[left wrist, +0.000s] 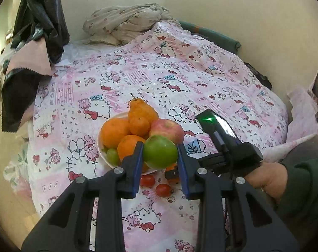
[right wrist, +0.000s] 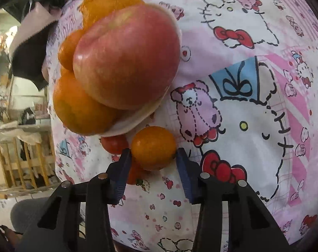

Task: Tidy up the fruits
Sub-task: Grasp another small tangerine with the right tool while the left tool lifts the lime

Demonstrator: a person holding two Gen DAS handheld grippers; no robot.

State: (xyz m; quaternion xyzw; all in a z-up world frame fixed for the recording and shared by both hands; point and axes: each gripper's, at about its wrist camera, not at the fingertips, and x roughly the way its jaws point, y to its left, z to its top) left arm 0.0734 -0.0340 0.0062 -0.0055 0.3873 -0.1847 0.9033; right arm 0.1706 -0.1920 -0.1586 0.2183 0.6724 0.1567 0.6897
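Fig.: L gripper point(left wrist: 160, 157) clamped on a green apple point(left wrist: 160, 154), pads at its widest girth, held above the near rim of the white plate point(left wrist: 101, 147). R gripper point(right wrist: 153, 157) has its jaws closed against a small tangerine point(right wrist: 153, 147) on the cloth, just beside the plate rim; both pads appear to touch its sides.

Handling (judged): the apple is firm, waxy-smooth and fairly heavy, so grip across the equator, not near stem or base. The tangerine is light w/ soft, loose peel and will dent if squeezed hard; take it at mid-height.

Plate already heaped: pear point(left wrist: 141, 110), oranges, red apple point(right wrist: 127, 56), small green fruit point(left wrist: 112, 155). The stack could roll if nudged. Two cherry tomatoes point(left wrist: 163, 190) lie loose on the cloth nearby.

Surface: pink cartoon-print cloth point(left wrist: 179, 79), soft & wrinkled, so round fruit may drift. Room: plain wall, bundled fabric and dark plastic sheeting at the far edge.
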